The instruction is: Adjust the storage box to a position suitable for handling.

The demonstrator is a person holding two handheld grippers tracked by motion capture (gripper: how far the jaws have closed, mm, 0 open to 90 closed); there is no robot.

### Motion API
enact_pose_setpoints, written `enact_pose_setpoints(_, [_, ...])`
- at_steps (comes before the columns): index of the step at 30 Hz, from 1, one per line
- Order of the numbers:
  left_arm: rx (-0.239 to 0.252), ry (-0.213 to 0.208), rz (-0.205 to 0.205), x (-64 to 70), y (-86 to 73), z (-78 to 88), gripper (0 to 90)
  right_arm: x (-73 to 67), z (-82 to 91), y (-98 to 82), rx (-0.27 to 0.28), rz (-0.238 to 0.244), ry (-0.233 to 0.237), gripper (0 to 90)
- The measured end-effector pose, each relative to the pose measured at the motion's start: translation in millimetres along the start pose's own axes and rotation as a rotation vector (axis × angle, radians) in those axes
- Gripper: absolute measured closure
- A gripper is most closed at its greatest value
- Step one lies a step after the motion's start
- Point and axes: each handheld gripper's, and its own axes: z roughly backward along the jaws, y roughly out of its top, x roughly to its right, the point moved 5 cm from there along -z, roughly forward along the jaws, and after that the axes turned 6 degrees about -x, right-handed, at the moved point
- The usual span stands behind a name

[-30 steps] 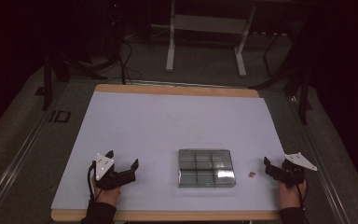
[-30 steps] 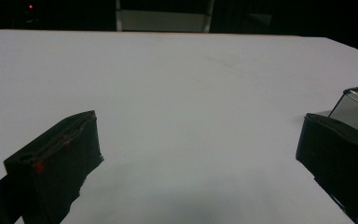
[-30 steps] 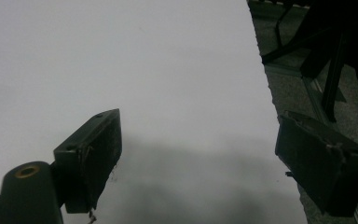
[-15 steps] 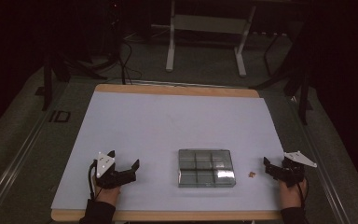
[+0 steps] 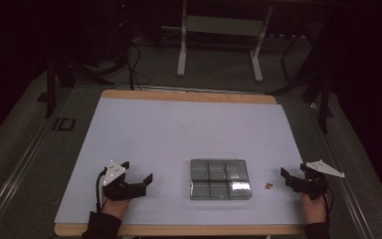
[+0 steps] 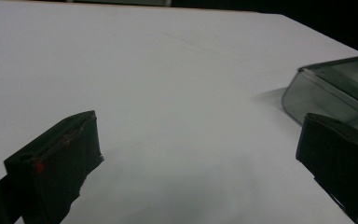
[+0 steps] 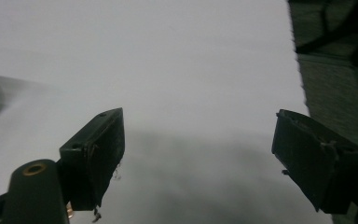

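White surface [image 5: 179, 139] w/ clear compartment box [image 5: 220, 178] near front centre, left gripper [image 5: 140, 181] & right gripper [image 5: 289, 177] both agape, empty, flanking it; looks like pre-grasp, next prob. right gripper pinching tiny brown bit [image 5: 268, 186] beside box.

The black two-jaw left gripper [image 5: 138, 181] is held low in one hand [image 5: 113, 205], its jaws spread wide apart. The black two-jaw right gripper [image 5: 287, 177] is held low too, jaws wide apart.
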Motion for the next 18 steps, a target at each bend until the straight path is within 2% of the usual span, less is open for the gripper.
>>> enact_pose_setpoints(7, [-0.032,-0.062,-0.06,14.4,2.6,-2.8,0.3,-13.6,2.9,4.2,-0.012,0.056,0.101,16.5])
enact_pose_setpoints(8, [-0.035,-0.079,-0.062,17.0,3.1,-3.7,0.3,-17.4,2.6,4.8,-0.011,0.073,0.131,15.6])
enact_pose_setpoints(11, [-0.046,-0.1,-0.093,25.2,4.4,-6.0,0.3,-32.0,3.3,5.1,-0.015,0.123,0.291,15.1])
enact_pose_setpoints(12, [-0.047,-0.109,-0.098,27.8,5.2,-6.4,0.3,-36.3,3.9,5.2,-0.014,0.14,0.316,15.0])
enact_pose_setpoints(15, [-0.044,-0.133,-0.103,33.3,6.8,-6.9,0.3,-45.3,6.0,6.6,-0.008,0.177,0.357,13.3])
enact_pose_setpoints(17, [-0.052,-0.161,-0.121,41.1,8.1,-9.1,0.3,-48.3,7.6,8.3,0.004,0.179,0.376,13.2])
enact_pose_setpoints(18, [-0.052,-0.161,-0.121,41.1,8.1,-9.1,0.3,-49.2,8.3,9.2,0.01,0.181,0.387,13.2])
